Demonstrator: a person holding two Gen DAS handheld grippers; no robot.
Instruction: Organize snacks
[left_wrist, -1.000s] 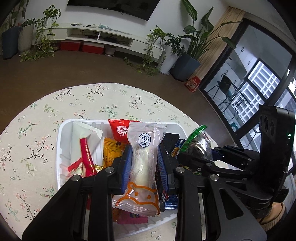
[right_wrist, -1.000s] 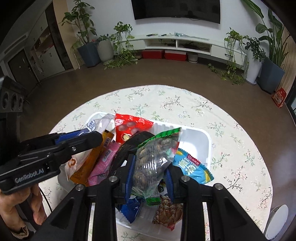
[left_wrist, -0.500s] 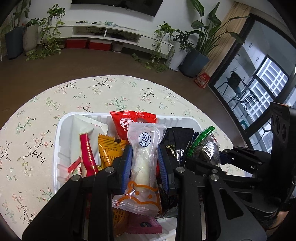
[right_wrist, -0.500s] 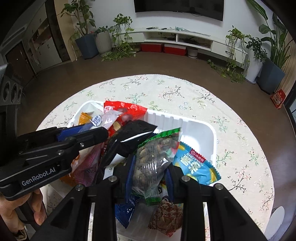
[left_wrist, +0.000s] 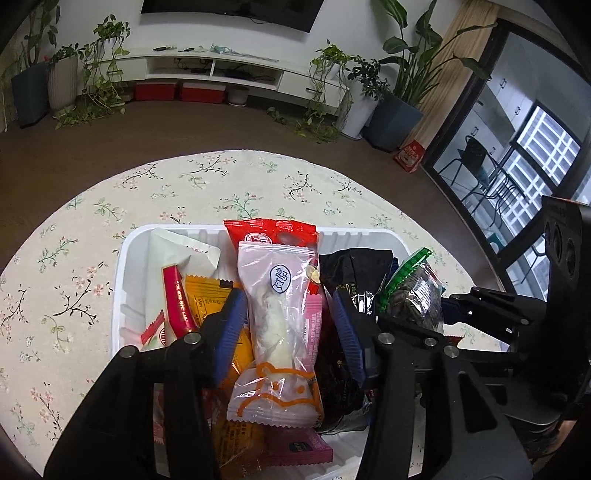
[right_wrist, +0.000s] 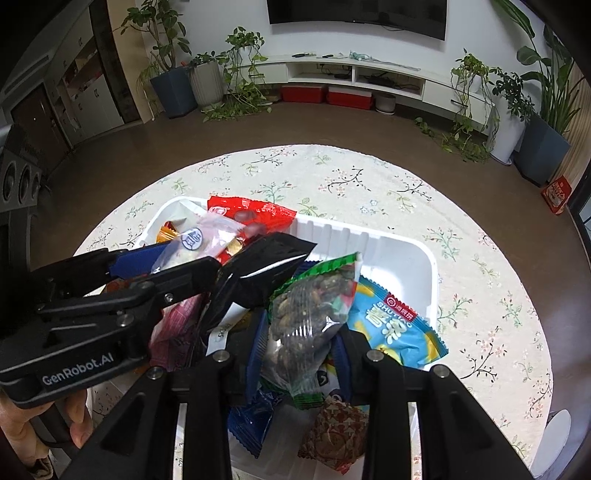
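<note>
A white tray (left_wrist: 122, 266) on the round floral table holds several snack packs. My left gripper (left_wrist: 286, 328) is open, its blue pads apart on either side of a clear pack with a white roll (left_wrist: 280, 317), which lies on the pile in the tray. It also shows in the right wrist view (right_wrist: 207, 236). My right gripper (right_wrist: 301, 339) is shut on a clear green-topped pack of dark nuts (right_wrist: 310, 321), held over the tray's right part; that pack shows in the left wrist view (left_wrist: 413, 291). A black pack (right_wrist: 258, 273) lies between the two grippers.
The tray (right_wrist: 406, 251) also holds a red pack (left_wrist: 269, 232), an orange pack (left_wrist: 207, 295), a blue pack (right_wrist: 391, 325) and a brown pack (right_wrist: 332, 439). The floral tablecloth (left_wrist: 221, 184) surrounds the tray. Beyond lie brown floor, plants and a TV shelf.
My left gripper has opened and let go of the clear roll pack, which now rests in the tray. Both grippers have moved lower and nearer over the tray.
</note>
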